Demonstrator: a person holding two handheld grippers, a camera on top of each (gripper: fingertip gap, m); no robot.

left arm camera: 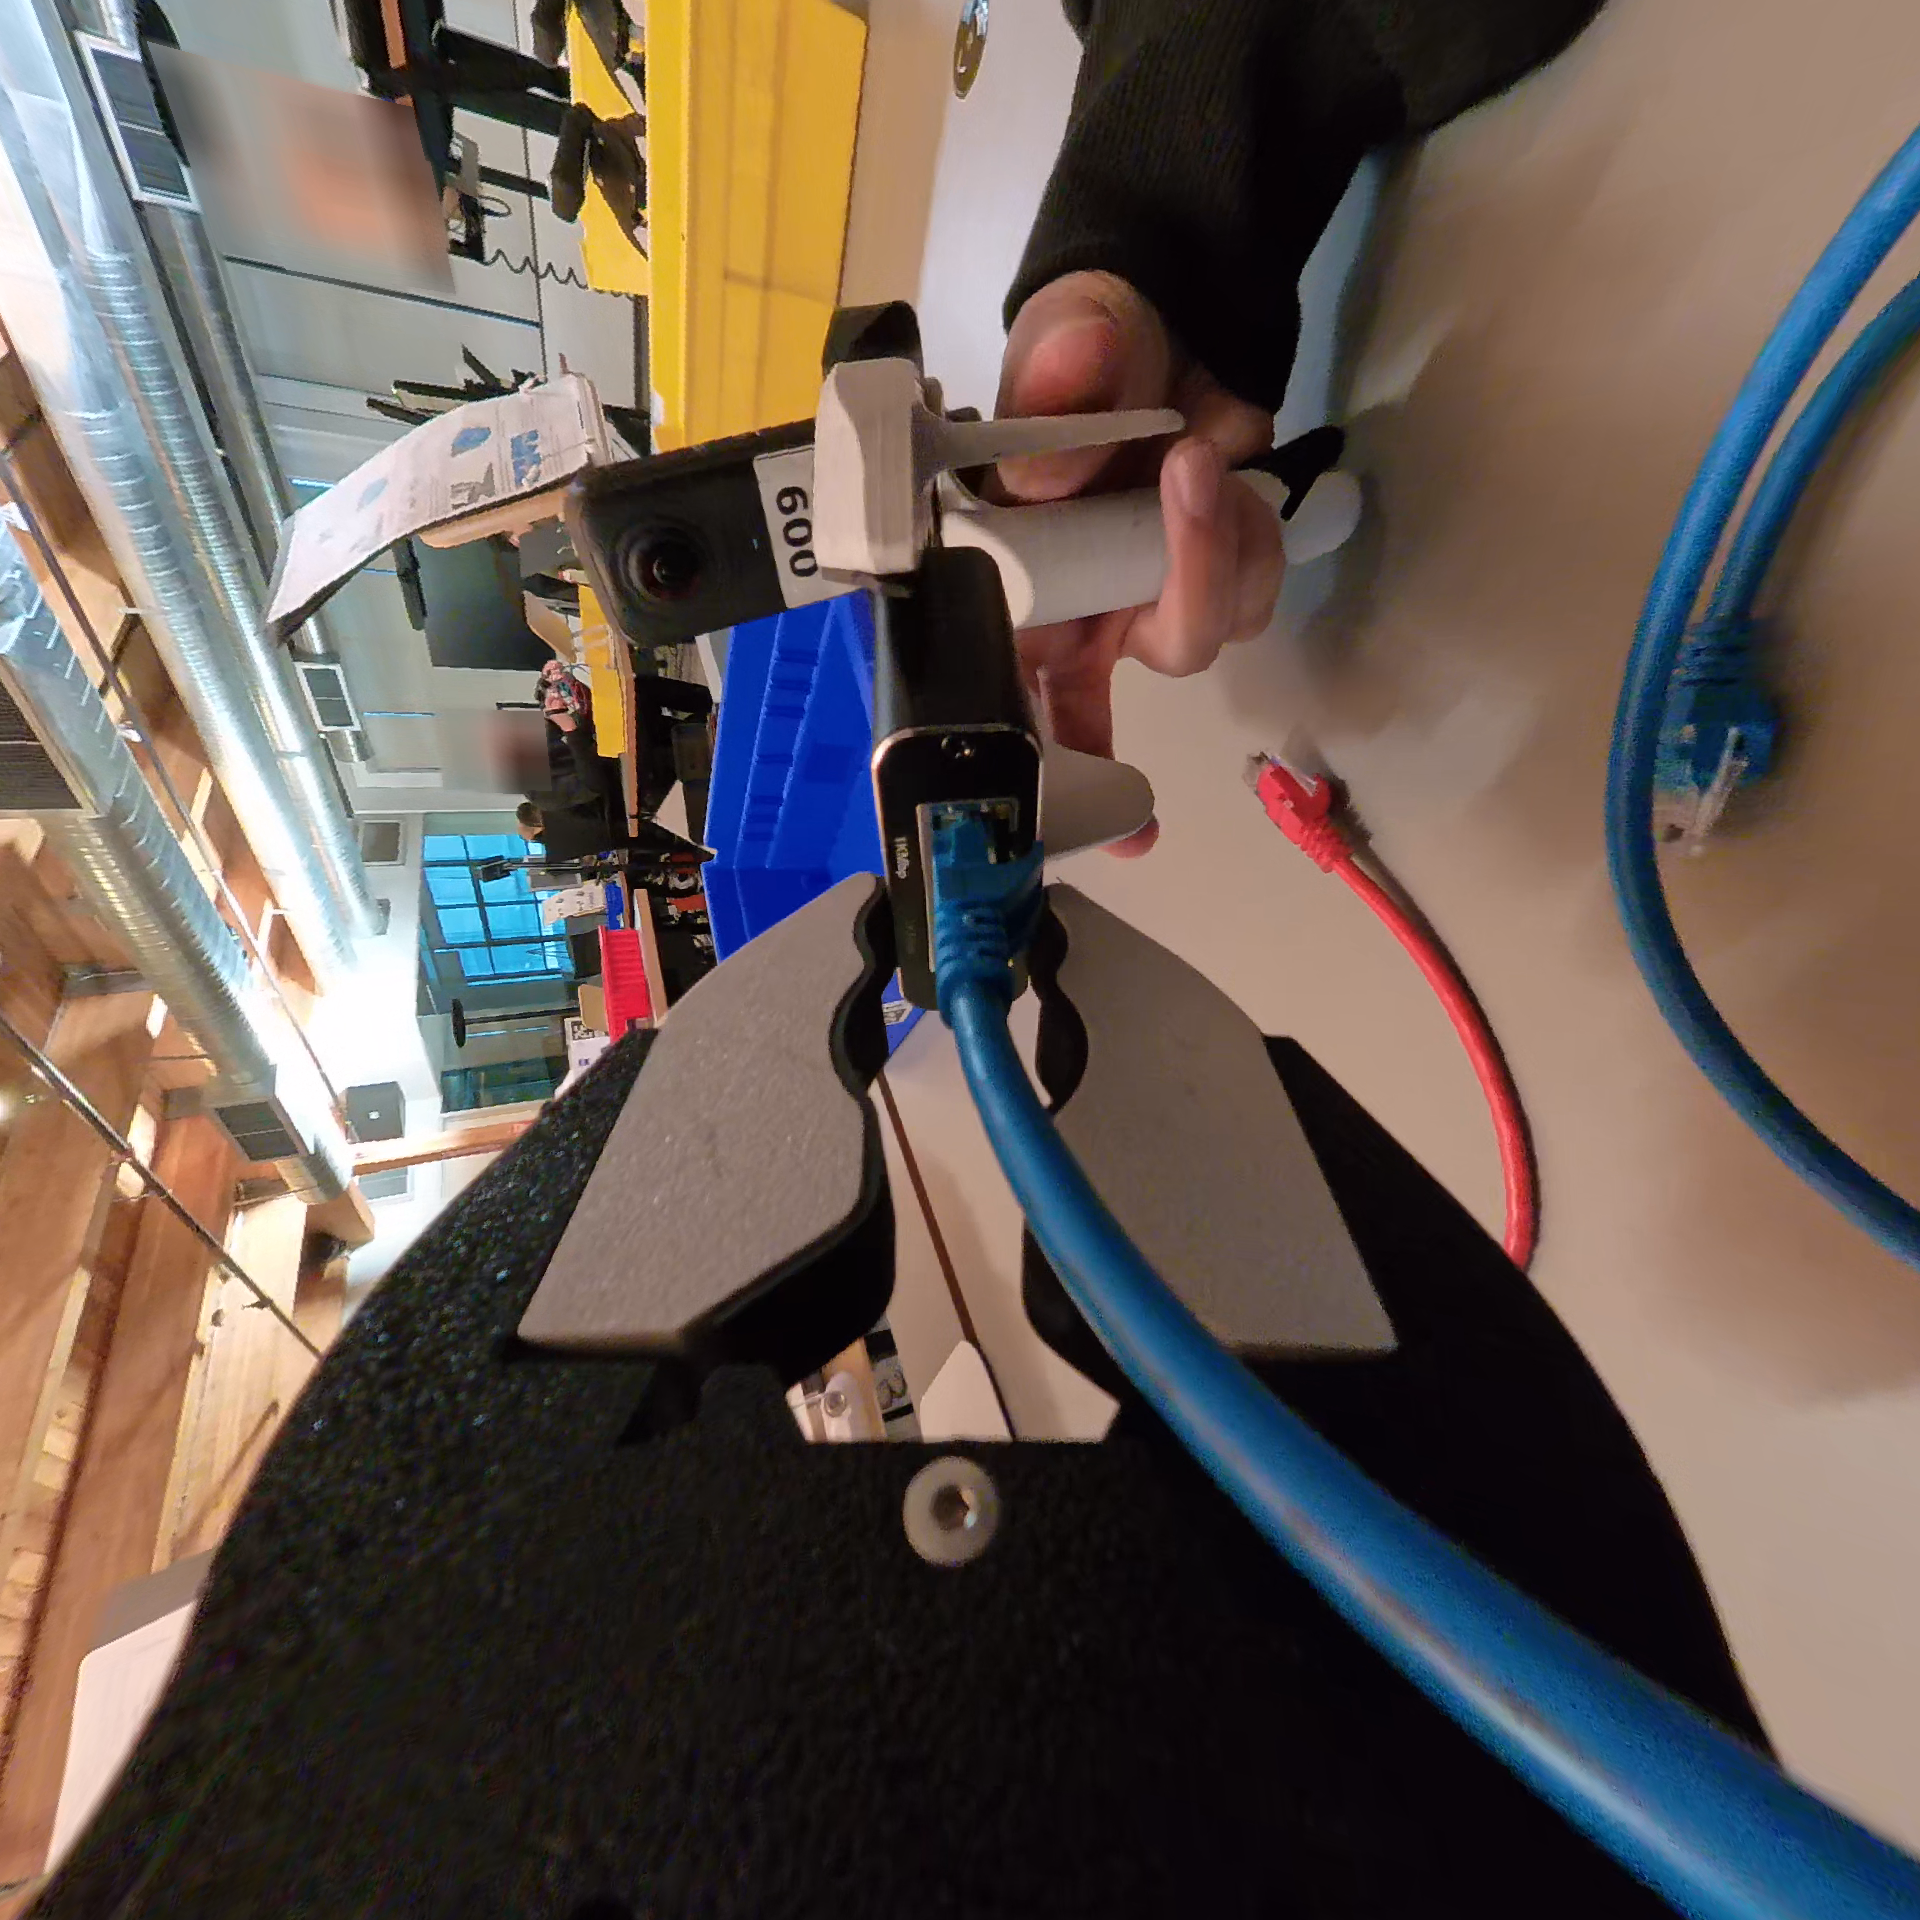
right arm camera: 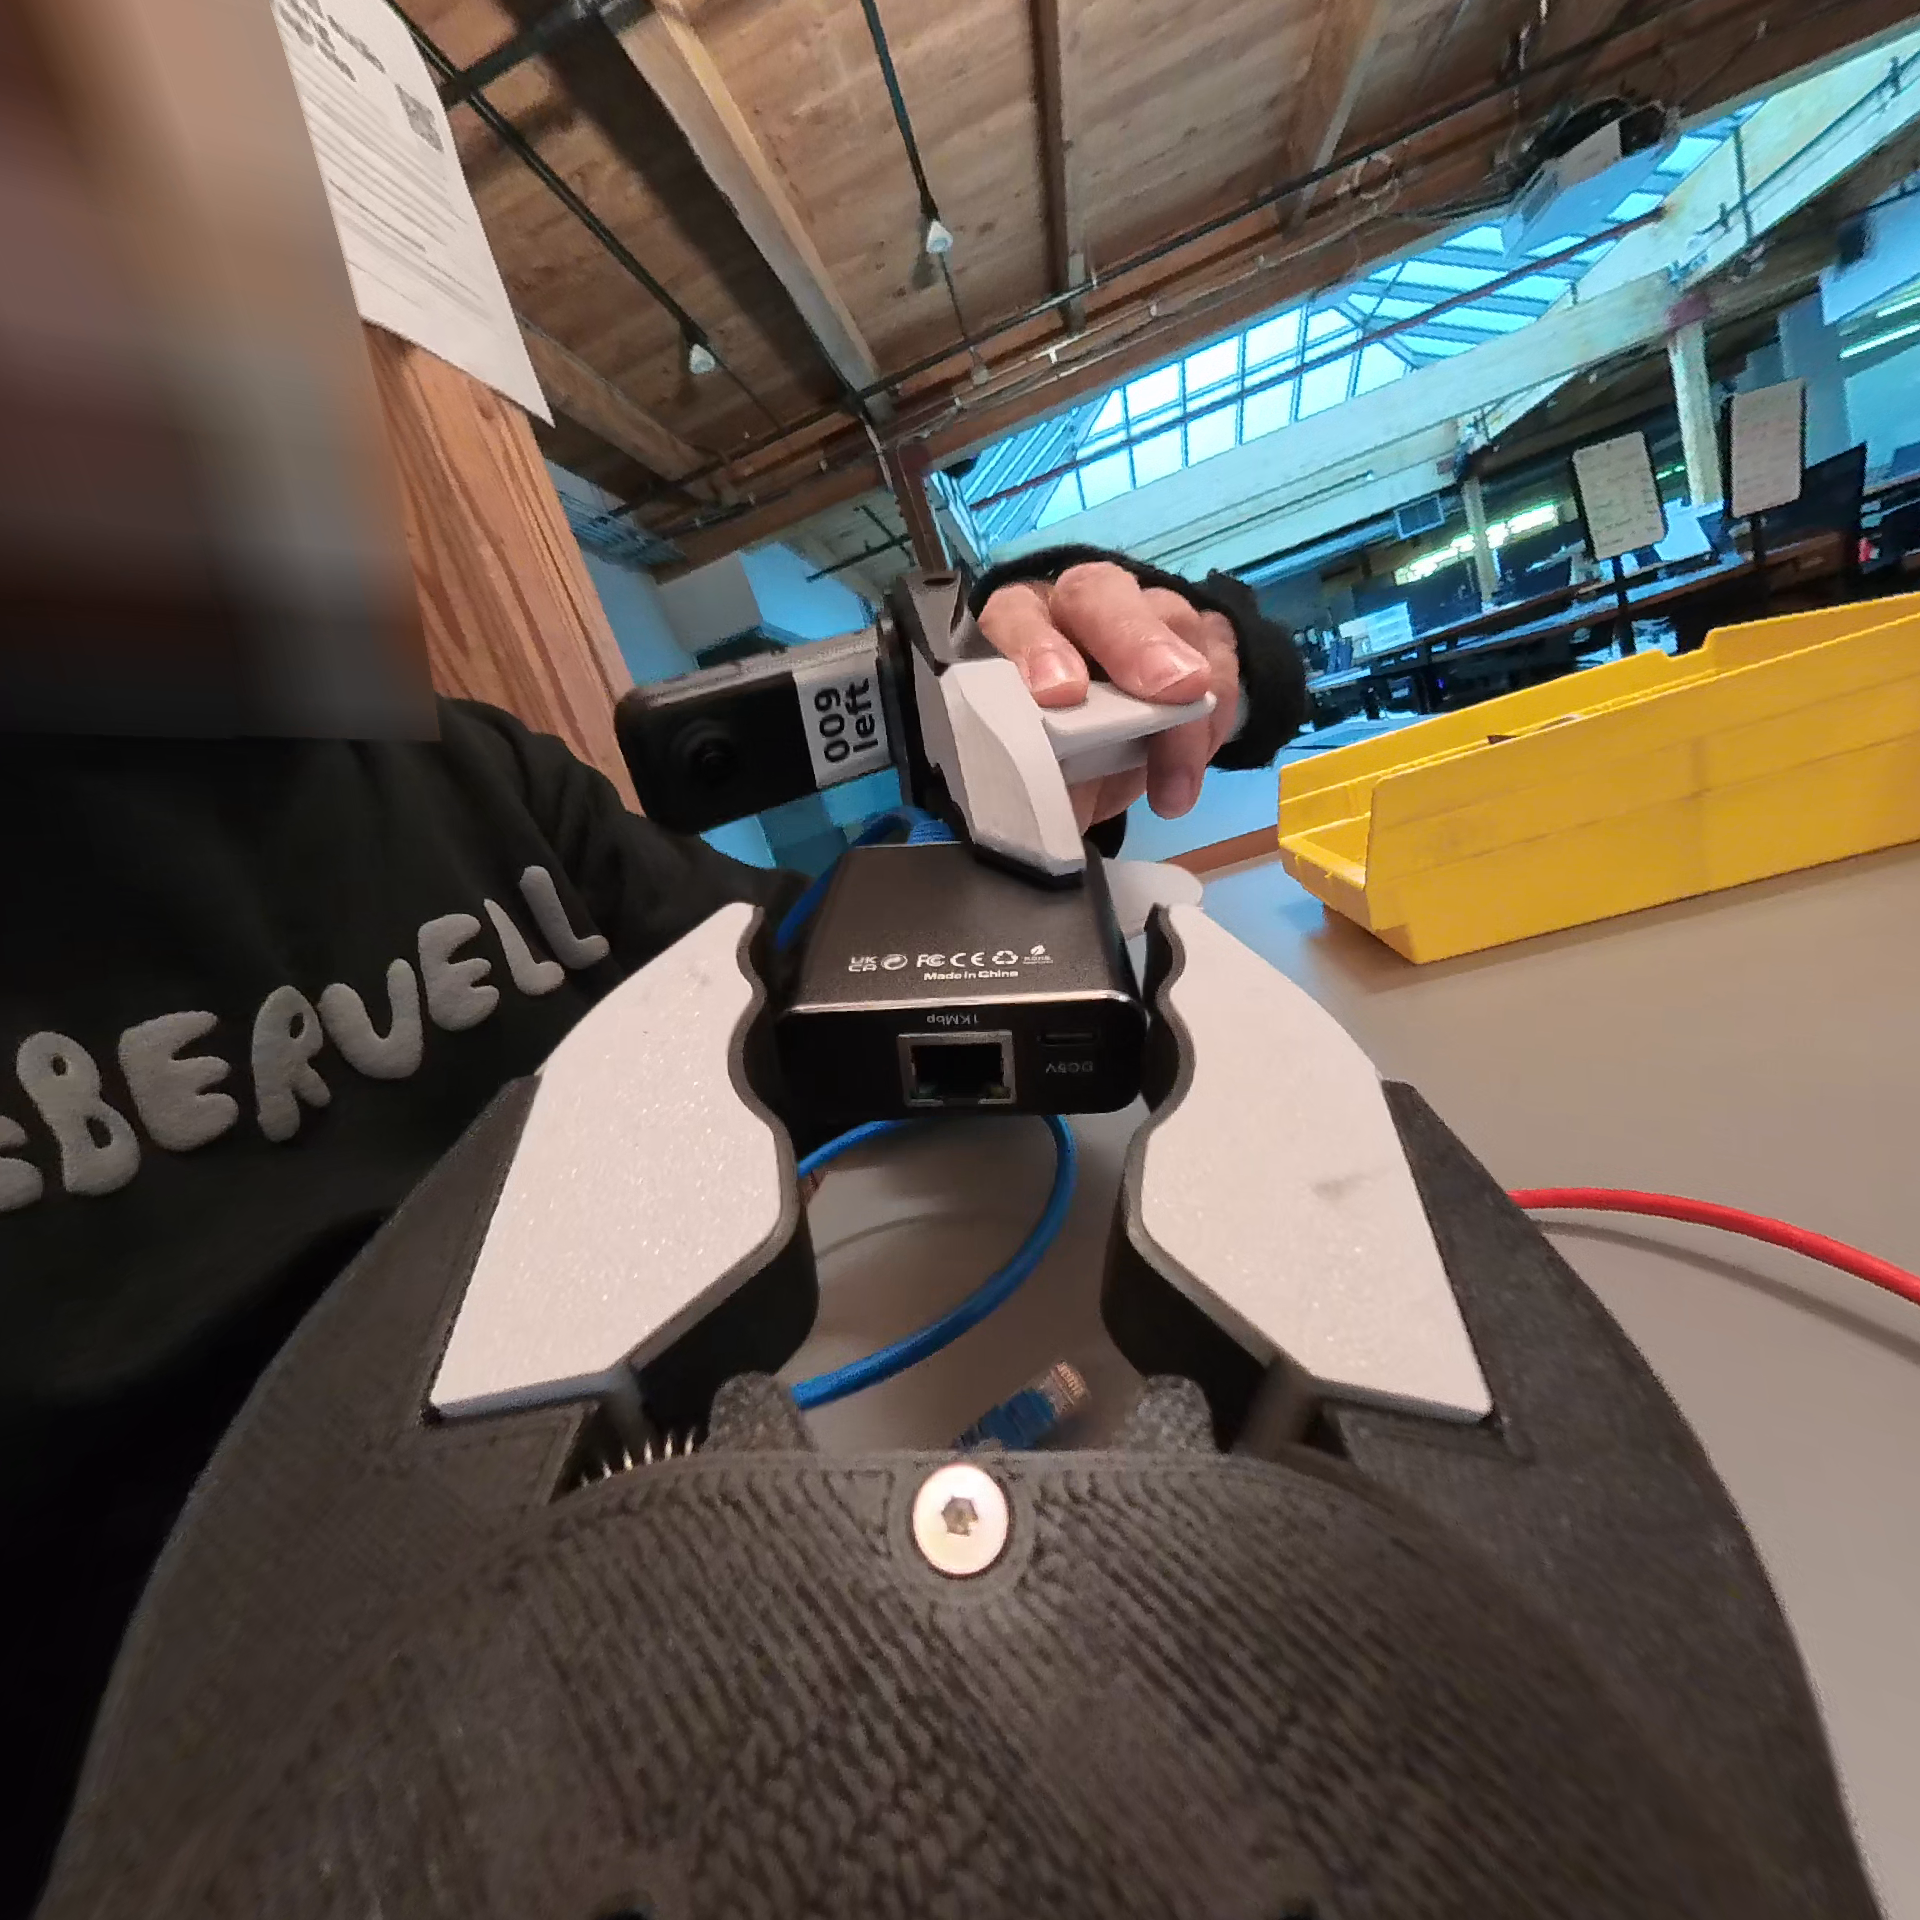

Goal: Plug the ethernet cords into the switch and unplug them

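The black switch is held off the table between both grippers. My right gripper is shut on its sides at the end with an empty port. My left gripper is shut across the thin far end of the switch. A blue ethernet plug sits in the port between its fingers, and its blue cable runs back under the gripper. A second blue plug and a red plug lie loose on the table.
A yellow bin stands on the grey table at the right. A blue bin is behind the switch. The red cable crosses the table. A person's black-shirted torso and a wooden post are to the left.
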